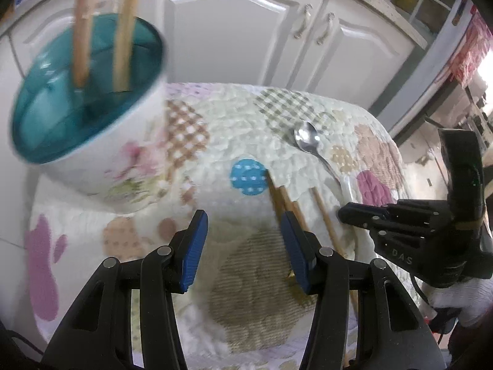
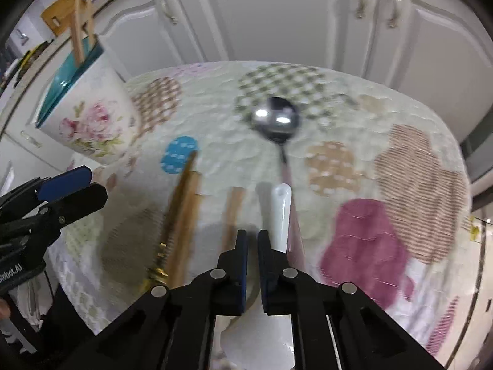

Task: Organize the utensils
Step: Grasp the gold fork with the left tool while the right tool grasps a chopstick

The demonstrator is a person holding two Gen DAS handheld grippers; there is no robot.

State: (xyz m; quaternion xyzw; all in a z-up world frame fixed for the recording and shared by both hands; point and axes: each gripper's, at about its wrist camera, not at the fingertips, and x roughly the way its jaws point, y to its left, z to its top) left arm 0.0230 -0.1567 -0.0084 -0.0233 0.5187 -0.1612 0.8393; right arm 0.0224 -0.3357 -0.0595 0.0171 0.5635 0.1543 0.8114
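A floral white cup with a teal inside (image 1: pixel 89 117) stands at the far left of the table, also in the right wrist view (image 2: pixel 89 114), with two wooden chopsticks (image 1: pixel 123 30) upright in it. More chopsticks (image 1: pixel 289 203) (image 2: pixel 181 209) lie on the quilted cloth. A metal spoon (image 1: pixel 308 140) (image 2: pixel 275 120) lies to their right, and a white plastic piece (image 2: pixel 280 215) lies beside its handle. My left gripper (image 1: pixel 243 246) is open and empty above the cloth. My right gripper (image 2: pixel 252 240) has its jaws nearly together, nothing visibly between them, next to the white piece.
The small table carries a patchwork quilted cloth (image 1: pixel 234 141) (image 2: pixel 385 166). White cabinet doors (image 1: pixel 234 30) (image 2: pixel 277 15) stand right behind it. The table's right edge drops off near a doorway (image 1: pixel 431 141). A wooden board (image 2: pixel 61 15) sits on the counter at far left.
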